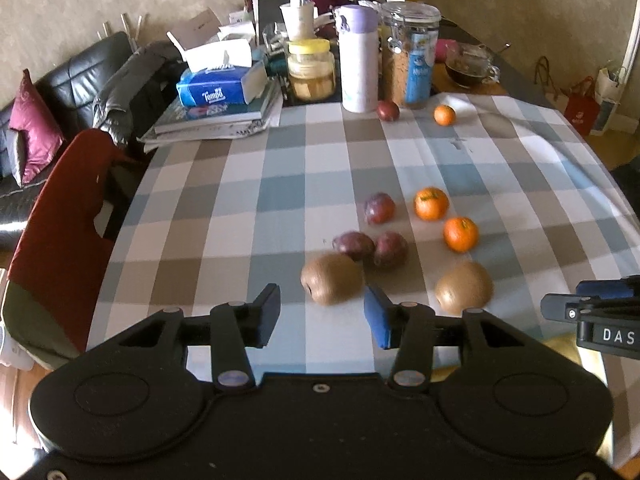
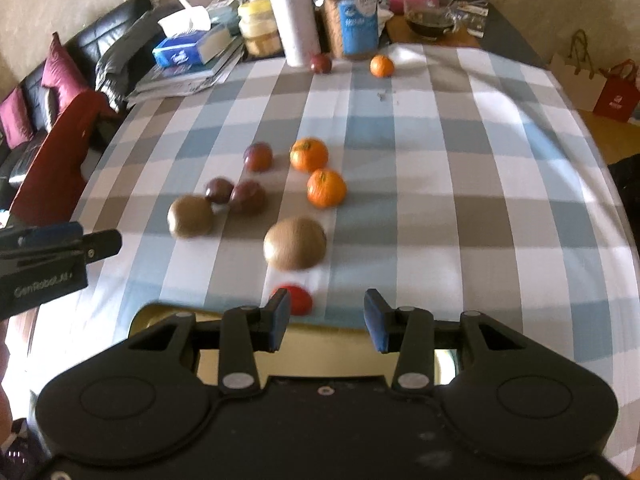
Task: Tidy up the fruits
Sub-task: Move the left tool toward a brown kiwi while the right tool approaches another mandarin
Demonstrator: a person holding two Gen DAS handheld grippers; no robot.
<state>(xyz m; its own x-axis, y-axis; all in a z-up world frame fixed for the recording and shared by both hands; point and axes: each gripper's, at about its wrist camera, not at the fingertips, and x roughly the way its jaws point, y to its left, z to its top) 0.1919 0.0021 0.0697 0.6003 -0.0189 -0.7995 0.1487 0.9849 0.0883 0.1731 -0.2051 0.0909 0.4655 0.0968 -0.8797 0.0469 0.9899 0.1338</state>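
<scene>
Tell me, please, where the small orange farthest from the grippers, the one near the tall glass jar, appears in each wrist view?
Left wrist view: the small orange lies upper right of centre, right of a dark plum.
Right wrist view: it lies near the top, right of centre, right of the same plum.
Shared landmark: the blue-labelled glass jar behind both.
</scene>
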